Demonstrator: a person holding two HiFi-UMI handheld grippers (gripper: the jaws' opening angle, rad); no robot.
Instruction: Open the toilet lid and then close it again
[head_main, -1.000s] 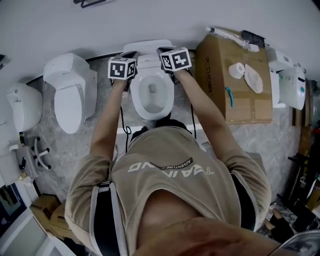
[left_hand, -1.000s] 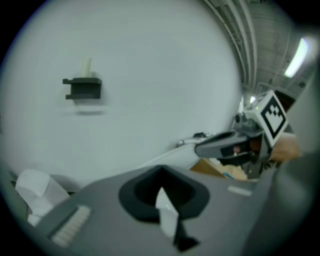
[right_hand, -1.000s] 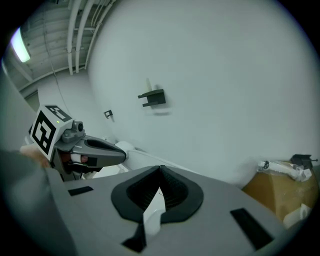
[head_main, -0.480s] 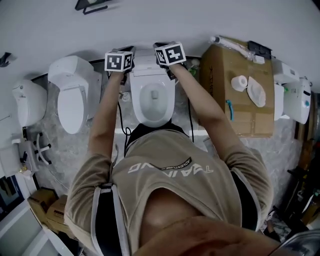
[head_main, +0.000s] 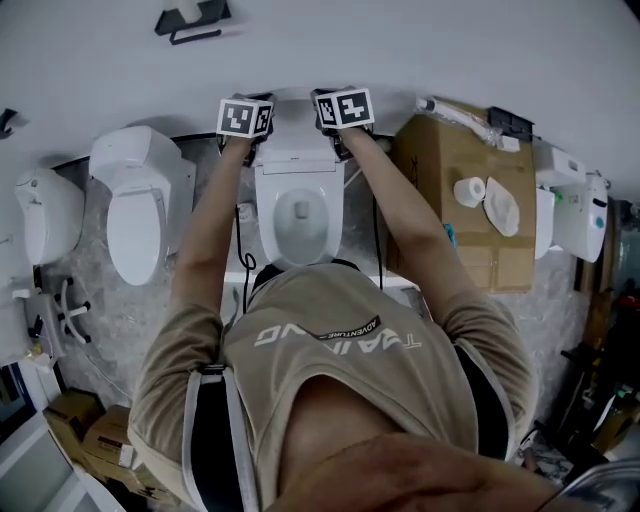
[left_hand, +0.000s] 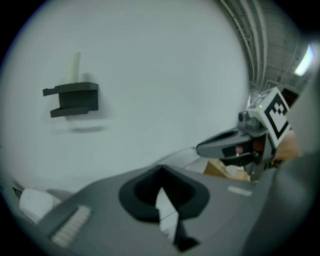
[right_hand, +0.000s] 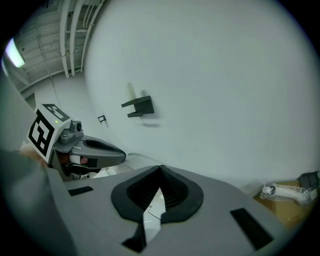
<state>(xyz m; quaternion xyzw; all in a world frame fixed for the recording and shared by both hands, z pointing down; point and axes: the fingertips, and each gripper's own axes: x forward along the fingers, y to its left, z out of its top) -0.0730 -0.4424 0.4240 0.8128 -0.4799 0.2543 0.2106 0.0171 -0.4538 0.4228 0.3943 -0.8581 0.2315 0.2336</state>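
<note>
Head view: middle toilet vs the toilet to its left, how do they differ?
The middle toilet has its lid up, bowl exposed; the left toilet has its lid down. The left gripper and right gripper are at the middle toilet's back; neither is near the left toilet. Both toilets are white, against the wall.

Another toilet (head_main: 135, 215) sits on the left, lid down. There's a big cardboard box (head_main: 440, 150) on the right with a paper roll (head_main: 468, 190) around the middle of its top. A black bracket (head_main: 190, 20) hangs on the wall, and there are some smaller boxes (head_main: 90, 425) on the floor far left.
</note>
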